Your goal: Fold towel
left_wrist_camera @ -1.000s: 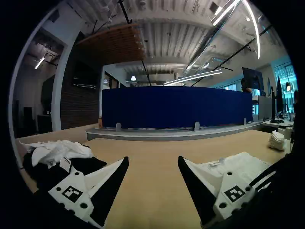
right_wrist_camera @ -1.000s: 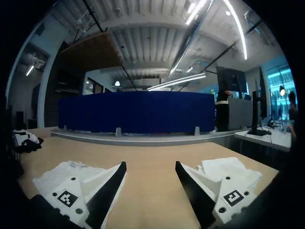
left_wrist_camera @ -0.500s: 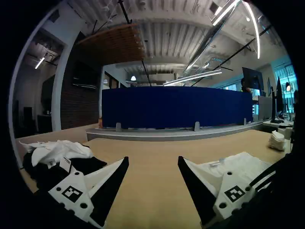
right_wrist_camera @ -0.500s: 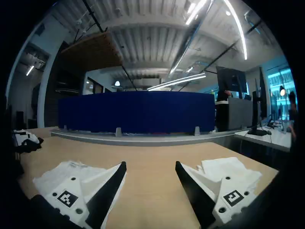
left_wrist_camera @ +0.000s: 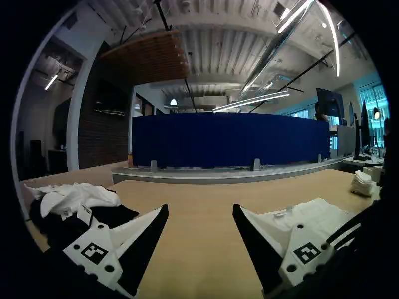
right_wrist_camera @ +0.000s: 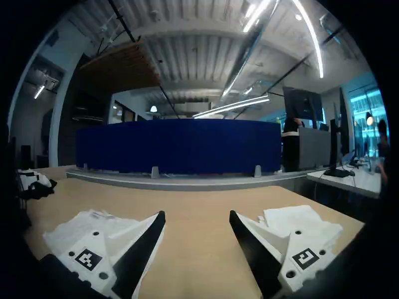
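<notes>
In the left gripper view, my left gripper (left_wrist_camera: pixel 200 207) is open and low over the wooden table (left_wrist_camera: pixel 199 199), nothing between its fingers. A flat white towel (left_wrist_camera: pixel 314 214) lies behind its right finger. A heap of white and black cloth (left_wrist_camera: pixel 75 202) sits beside its left finger. In the right gripper view, my right gripper (right_wrist_camera: pixel 197 213) is open too, above bare wood. The flat white towel (right_wrist_camera: pixel 82 224) lies partly hidden behind its left finger, and a folded white towel (right_wrist_camera: pixel 299 217) sits behind its right finger.
A long blue partition (left_wrist_camera: pixel 229 139) on a grey base closes off the table's far edge. A small stack of folded white cloth (left_wrist_camera: pixel 362 183) sits far right. The cloth heap (right_wrist_camera: pixel 32 182) lies far left. Desks with monitors (right_wrist_camera: pixel 341 172) stand beyond the right edge.
</notes>
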`<action>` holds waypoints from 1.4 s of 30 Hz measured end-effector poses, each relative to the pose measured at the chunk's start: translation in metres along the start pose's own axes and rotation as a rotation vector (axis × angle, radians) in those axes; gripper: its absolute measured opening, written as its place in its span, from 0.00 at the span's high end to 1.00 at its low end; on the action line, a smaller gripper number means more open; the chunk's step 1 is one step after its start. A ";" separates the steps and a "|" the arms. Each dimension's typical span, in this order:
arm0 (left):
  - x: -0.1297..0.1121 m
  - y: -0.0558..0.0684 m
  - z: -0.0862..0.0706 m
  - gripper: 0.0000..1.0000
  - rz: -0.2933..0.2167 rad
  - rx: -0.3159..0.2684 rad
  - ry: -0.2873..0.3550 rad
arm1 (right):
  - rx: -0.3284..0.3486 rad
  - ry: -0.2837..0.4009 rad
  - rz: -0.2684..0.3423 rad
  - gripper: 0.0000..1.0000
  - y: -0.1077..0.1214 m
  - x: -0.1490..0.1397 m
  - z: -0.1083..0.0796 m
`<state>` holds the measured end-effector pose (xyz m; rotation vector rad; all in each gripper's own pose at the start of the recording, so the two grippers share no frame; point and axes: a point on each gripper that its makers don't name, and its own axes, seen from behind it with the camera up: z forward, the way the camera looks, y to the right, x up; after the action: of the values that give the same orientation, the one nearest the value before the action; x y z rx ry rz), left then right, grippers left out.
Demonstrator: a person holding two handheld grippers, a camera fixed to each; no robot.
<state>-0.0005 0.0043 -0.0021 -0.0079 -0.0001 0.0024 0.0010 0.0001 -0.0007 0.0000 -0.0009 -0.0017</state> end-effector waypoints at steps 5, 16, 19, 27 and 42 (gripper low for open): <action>0.001 0.000 0.001 0.04 0.001 0.000 0.000 | 0.000 0.000 0.000 0.00 -0.001 0.000 -0.001; 0.019 0.004 0.000 0.05 0.008 -0.016 0.004 | -0.001 0.015 -0.006 0.00 -0.004 0.026 -0.002; 0.042 0.002 0.000 0.05 0.010 -0.015 0.014 | -0.006 0.024 -0.008 0.00 -0.003 0.048 -0.003; 0.115 0.007 -0.004 0.05 0.006 -0.030 0.007 | -0.015 0.013 -0.021 0.00 -0.002 0.115 -0.008; 0.186 0.052 -0.008 0.05 0.084 -0.165 -0.071 | 0.023 -0.052 -0.081 0.00 -0.008 0.188 -0.016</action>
<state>0.1857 0.0572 -0.0101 -0.1723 -0.0709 0.0869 0.1891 -0.0086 -0.0169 0.0231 -0.0534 -0.0828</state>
